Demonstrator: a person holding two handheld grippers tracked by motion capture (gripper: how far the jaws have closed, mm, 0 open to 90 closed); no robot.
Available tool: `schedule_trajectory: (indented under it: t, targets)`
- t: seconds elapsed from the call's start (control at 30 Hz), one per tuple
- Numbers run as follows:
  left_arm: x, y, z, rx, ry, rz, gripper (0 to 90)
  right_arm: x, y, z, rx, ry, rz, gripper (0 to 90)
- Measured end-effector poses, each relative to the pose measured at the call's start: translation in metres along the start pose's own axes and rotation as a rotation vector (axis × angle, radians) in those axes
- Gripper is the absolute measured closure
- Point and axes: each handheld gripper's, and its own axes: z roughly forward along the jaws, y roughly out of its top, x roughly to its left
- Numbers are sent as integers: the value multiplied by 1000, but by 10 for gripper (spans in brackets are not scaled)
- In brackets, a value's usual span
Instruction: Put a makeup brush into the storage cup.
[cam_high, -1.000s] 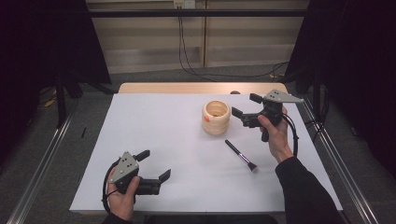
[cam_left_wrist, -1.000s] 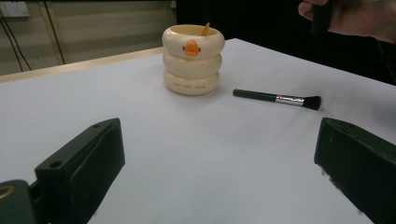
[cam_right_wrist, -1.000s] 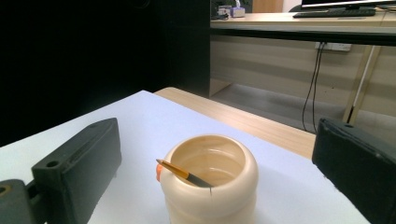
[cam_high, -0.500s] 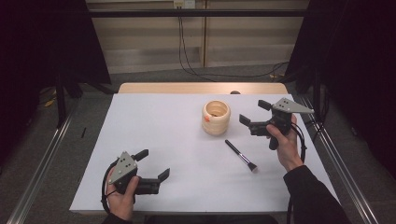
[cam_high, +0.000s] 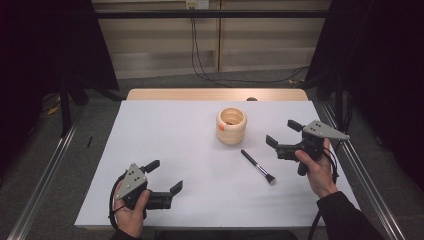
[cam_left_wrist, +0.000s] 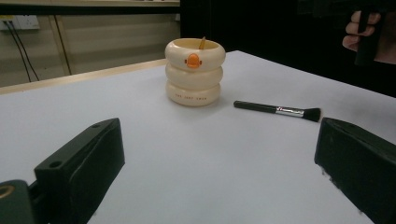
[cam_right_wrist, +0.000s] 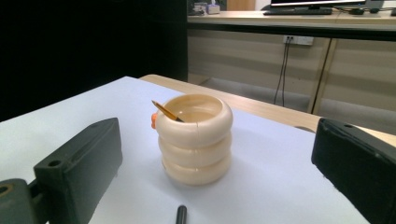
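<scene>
A cream holder shaped like three stacked rings (cam_high: 231, 126), with an orange duck mark, stands on the white table (cam_high: 170, 130) past the middle. A thin yellow stick (cam_right_wrist: 166, 112) leans inside it. A black-handled makeup brush (cam_high: 257, 166) lies flat just in front of the holder, bristles toward me. My right gripper (cam_high: 282, 133) hangs open to the right of the brush, its jaws pointing at the holder (cam_right_wrist: 195, 137). My left gripper (cam_high: 165, 176) rests open near the front left, holding nothing. Its view faces the holder (cam_left_wrist: 194, 72) and the brush (cam_left_wrist: 278, 110).
A wooden table edge (cam_high: 215, 94) shows beyond the white sheet. Metal rails (cam_high: 360, 170) run along both sides of the table. Cables hang down the back wall (cam_high: 200, 50). The right hand (cam_left_wrist: 369, 32) appears at the top right of the left gripper view.
My right gripper has drawn back from beside the holder, toward me and slightly right, staying open. The left gripper, holder and brush have not moved.
</scene>
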Motion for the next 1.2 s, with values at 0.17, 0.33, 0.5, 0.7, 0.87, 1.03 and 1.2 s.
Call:
schedule_trajectory:
  t: [0.17,0.33,0.5,0.7,0.87,1.03,1.2]
  targets:
    - [1,-2,-5,1,5,-3,14,2,-10,-13,18,3,7,17]
    - [1,-3,-7,5,7,-2,15,4,-20,-27,32,-6,20,17]
    - [1,-3,-8,4,2,-1,14,6,-30,-41,36,-29,30,21]
    - [0,-3,-10,0,7,-6,13,8,-47,-58,64,-37,37,21]
    - [3,-3,-10,2,2,1,13,10,-54,-71,76,-47,38,21]
    - [6,-4,-13,1,10,-5,11,10,-57,-88,65,-59,62,21]
    - [5,-4,-14,2,17,-15,12,11,-61,-103,80,-40,52,56]
